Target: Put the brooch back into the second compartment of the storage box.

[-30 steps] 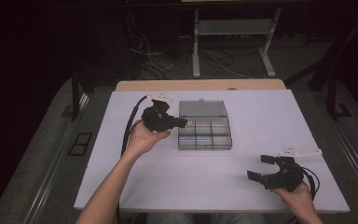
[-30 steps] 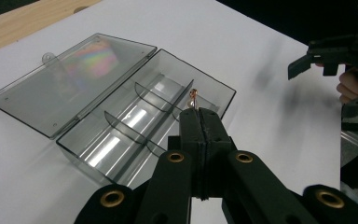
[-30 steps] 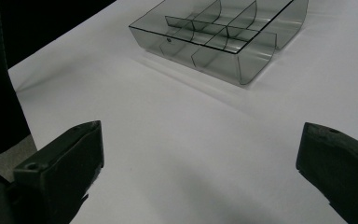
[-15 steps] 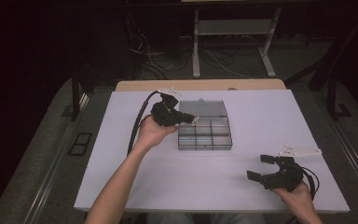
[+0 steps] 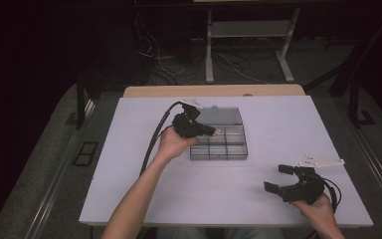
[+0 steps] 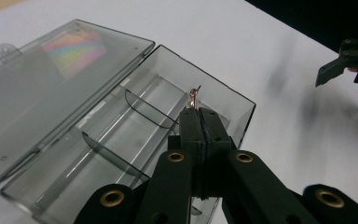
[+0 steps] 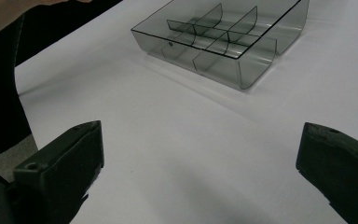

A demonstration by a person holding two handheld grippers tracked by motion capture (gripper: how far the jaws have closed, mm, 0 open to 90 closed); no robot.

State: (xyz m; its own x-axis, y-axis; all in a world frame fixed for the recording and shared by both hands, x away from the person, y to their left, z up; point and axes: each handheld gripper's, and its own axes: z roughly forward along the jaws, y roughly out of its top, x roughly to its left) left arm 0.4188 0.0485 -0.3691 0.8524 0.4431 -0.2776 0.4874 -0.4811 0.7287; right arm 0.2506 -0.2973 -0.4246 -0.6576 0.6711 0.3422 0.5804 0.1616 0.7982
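Clear grey plastic organiser box (image 5: 219, 144) sits at centre of the high view on the white table (image 5: 129, 199). Its hinged lid (image 5: 220, 116) is open and lies flat on the table on the far side of the box. In the left gripper view the lid (image 6: 51, 84) occupies the upper left, with a rainbow sheen on its surface and a small latch tab at its edge.

Box interior is split by curved dividers into several compartments (image 7: 214, 37). In the right gripper view one small dark speck shows in a compartment at the left of the box; I cannot tell what it is. The other compartments look bare.

Left gripper (image 5: 214, 132): held over the left part of the box, jaws pressed together. In its own view the tips pinch a small copper-coloured hook-like piece (image 6: 195, 96), raised above a compartment near the box's right end in that frame. Item too small to identify further.

Right gripper (image 5: 282, 179): lower right of the high view, resting near the table's near edge, well apart from the box. Jaws spread wide, nothing between them; in its own view they sit at the lower left and lower right corners.
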